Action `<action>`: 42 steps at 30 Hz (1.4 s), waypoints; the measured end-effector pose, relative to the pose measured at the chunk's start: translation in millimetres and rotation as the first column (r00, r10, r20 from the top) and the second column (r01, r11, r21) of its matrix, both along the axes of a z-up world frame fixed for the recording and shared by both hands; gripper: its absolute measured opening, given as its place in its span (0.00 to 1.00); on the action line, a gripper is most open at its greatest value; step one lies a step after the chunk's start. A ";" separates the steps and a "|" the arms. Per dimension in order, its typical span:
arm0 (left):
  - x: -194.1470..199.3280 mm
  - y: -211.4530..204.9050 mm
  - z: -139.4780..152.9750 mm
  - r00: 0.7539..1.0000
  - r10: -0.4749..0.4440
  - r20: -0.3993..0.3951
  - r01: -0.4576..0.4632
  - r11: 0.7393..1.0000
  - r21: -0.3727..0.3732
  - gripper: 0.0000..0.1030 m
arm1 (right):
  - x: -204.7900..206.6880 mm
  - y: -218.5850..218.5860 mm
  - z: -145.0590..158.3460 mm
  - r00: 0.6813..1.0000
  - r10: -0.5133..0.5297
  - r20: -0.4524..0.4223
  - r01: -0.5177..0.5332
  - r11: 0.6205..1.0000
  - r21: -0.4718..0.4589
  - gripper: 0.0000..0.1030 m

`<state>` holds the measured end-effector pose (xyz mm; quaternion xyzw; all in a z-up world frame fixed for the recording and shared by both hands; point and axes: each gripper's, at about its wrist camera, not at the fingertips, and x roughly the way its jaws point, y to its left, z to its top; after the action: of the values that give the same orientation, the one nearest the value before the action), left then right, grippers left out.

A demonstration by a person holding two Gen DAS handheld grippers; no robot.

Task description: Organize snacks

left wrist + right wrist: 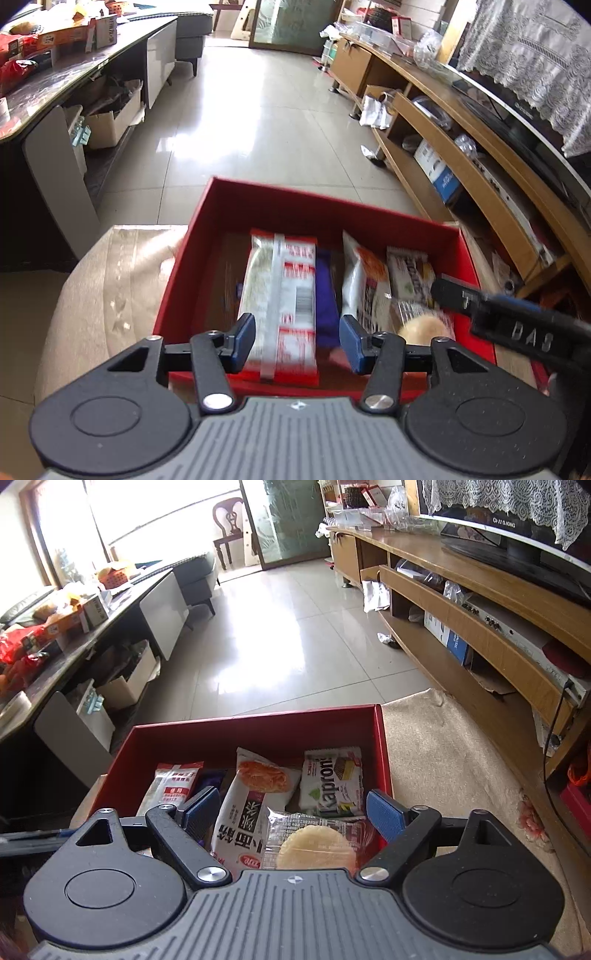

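Snacks lie together in one red box [258, 723], which sits on a beige cloth [443, 760] over a low surface, with shiny floor tiles beyond it. Five packets can be counted in the right wrist view: a red-and-white packet [173, 782] at the left, a purple packet [212, 775] half hidden beside it, a white noodle packet [243, 812] with an orange picture in the middle, a white-and-green wafer packet [332, 782] at the right, and a clear packet holding a round pale cracker [314, 845] nearest the camera. Two grippers are in play. The left gripper [297, 341] hovers over the near edge of the box with its blue pads standing a modest way apart; the red-and-white packet [284, 295] and the purple packet [327, 295] show between and just beyond them, but the view is blurred there and neither pad visibly presses on a packet. The right gripper [291, 812] stands wide, its blue pads well apart over the near right part of the box, with the noodle packet and the cracker packet lying below and between the pads, neither of them gripped. In the left wrist view the right gripper [439, 290] reaches in from the right edge, above the wafer packet [410, 273] and the blurred cracker [424, 328]. A wooden TV stand [461, 627] runs along the right wall.
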<state>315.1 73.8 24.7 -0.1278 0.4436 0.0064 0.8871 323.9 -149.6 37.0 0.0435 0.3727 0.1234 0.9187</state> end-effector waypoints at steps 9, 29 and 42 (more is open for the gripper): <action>-38.1 -18.3 -5.8 0.999 -0.038 -0.030 0.037 0.999 -0.025 0.51 | -16.8 -10.2 7.0 1.000 -0.001 0.007 0.001 1.000 -0.014 0.88; -24.3 -77.1 -71.0 0.967 0.192 -0.166 -0.180 0.980 0.084 0.74 | -30.7 -38.1 -7.2 0.998 0.066 -0.008 -0.066 0.998 0.007 0.88; -99.2 -52.3 -81.6 0.952 0.080 -0.295 -0.030 0.985 0.170 0.77 | -54.4 -37.6 18.1 0.993 0.122 0.007 -0.122 0.989 0.080 0.89</action>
<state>215.8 21.4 -56.9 -0.0646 0.5674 0.0868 0.8163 269.5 -187.2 55.1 0.0573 0.3683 0.1942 0.9074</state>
